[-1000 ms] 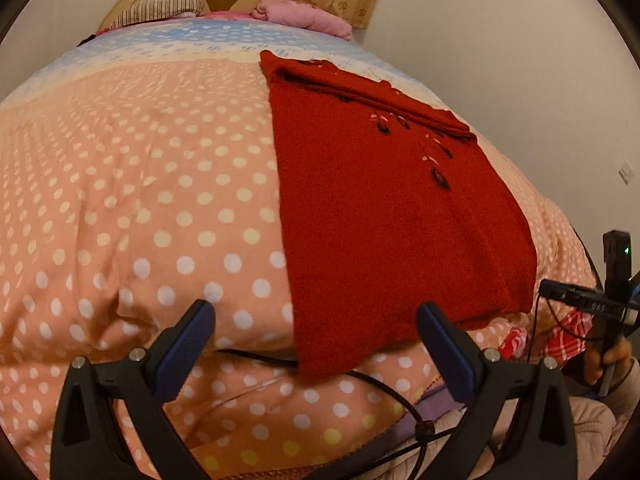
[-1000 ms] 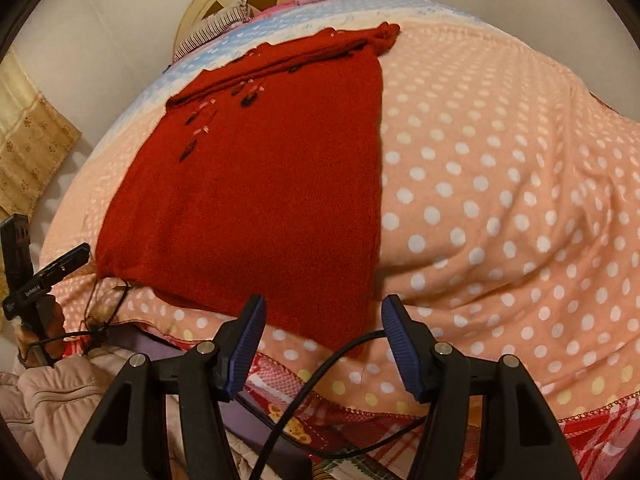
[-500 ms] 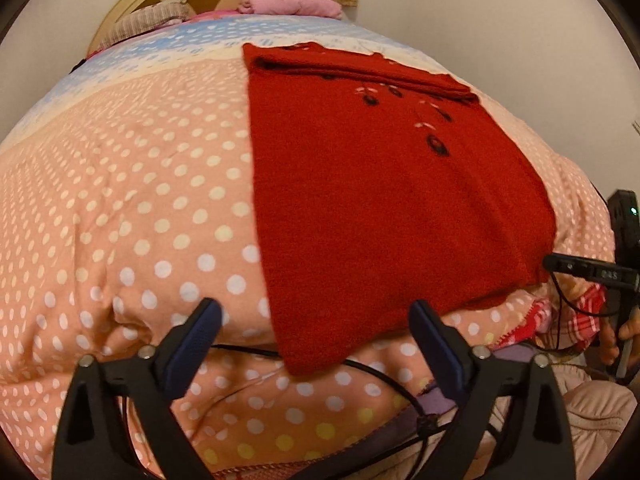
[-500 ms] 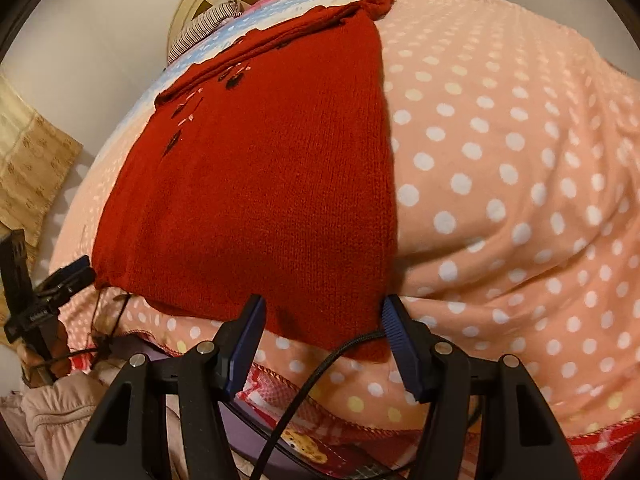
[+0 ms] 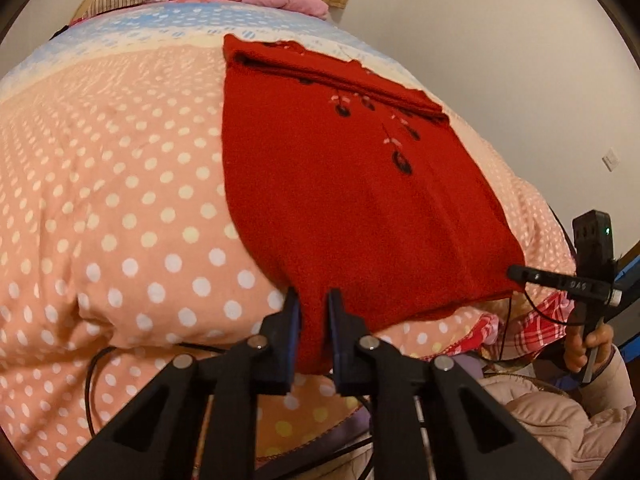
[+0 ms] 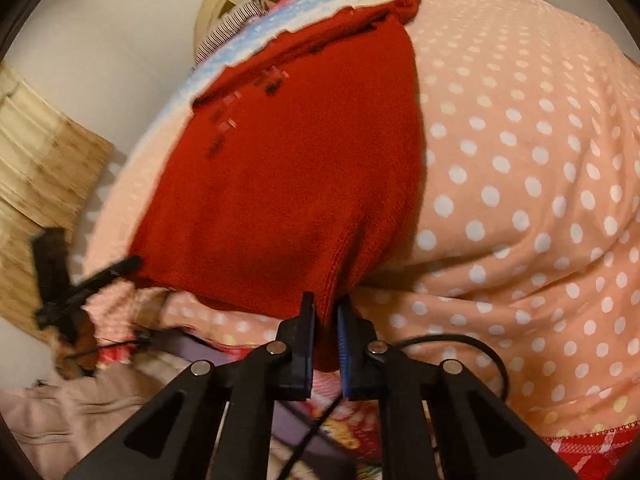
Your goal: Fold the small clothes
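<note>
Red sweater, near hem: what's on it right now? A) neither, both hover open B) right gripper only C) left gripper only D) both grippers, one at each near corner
D: the left gripper has just closed on one near corner of the red sweater, and the right gripper has just closed on the other, with knit bunched between each pair of pads as it lies on the polka-dot quilt.
</note>
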`<act>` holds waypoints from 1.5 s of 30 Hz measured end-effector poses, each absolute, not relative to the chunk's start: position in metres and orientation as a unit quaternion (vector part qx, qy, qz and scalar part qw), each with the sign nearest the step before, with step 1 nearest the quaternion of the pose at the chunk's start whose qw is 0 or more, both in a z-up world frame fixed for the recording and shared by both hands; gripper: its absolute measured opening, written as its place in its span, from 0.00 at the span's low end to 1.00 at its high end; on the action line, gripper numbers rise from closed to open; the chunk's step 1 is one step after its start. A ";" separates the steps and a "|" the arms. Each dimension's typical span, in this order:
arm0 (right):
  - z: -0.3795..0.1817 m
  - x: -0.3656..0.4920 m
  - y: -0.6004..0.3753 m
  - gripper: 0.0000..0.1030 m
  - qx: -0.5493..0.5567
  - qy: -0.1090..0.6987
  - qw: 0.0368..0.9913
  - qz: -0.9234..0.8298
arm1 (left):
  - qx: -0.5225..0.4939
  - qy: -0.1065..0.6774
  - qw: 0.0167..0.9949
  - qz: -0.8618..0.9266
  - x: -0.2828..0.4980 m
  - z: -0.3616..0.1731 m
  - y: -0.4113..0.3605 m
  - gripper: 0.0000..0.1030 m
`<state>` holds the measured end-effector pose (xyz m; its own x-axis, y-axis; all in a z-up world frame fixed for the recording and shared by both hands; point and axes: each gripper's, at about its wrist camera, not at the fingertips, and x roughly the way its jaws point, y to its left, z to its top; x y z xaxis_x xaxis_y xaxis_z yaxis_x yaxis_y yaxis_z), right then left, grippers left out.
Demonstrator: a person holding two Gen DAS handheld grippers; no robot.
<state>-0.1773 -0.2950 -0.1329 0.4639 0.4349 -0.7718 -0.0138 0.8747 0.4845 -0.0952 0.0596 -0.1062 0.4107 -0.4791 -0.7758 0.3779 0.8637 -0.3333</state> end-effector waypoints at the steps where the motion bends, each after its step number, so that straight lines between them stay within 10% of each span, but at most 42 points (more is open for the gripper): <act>1: -0.128 -0.177 -0.297 0.08 0.220 0.494 0.830 0.140 | -0.057 0.477 0.837 -0.261 -0.094 -0.102 0.060 0.13; 20: -0.074 -0.101 -0.345 0.06 0.351 0.403 0.837 0.111 | -0.065 0.442 0.865 -0.228 0.013 -0.048 0.086 0.15; 25: -0.079 -0.076 -0.350 0.06 0.353 0.406 0.837 0.100 | -0.062 0.448 0.851 -0.268 -0.007 -0.051 0.107 0.51; 31: -0.094 -0.054 -0.348 0.06 0.341 0.423 0.836 0.074 | -0.092 0.490 0.804 -0.325 -0.054 -0.085 0.109 0.64; 38: -0.107 -0.051 -0.341 0.05 0.332 0.433 0.835 0.070 | -0.136 0.567 0.746 -0.321 -0.072 -0.136 0.082 0.61; 42: -0.104 -0.056 -0.339 0.05 0.323 0.431 0.840 0.067 | -0.181 0.585 0.727 -0.310 -0.061 -0.147 0.078 0.19; 45: -0.103 -0.059 -0.340 0.05 0.319 0.430 0.842 0.064 | -0.165 0.570 0.737 -0.323 -0.065 -0.132 0.076 0.19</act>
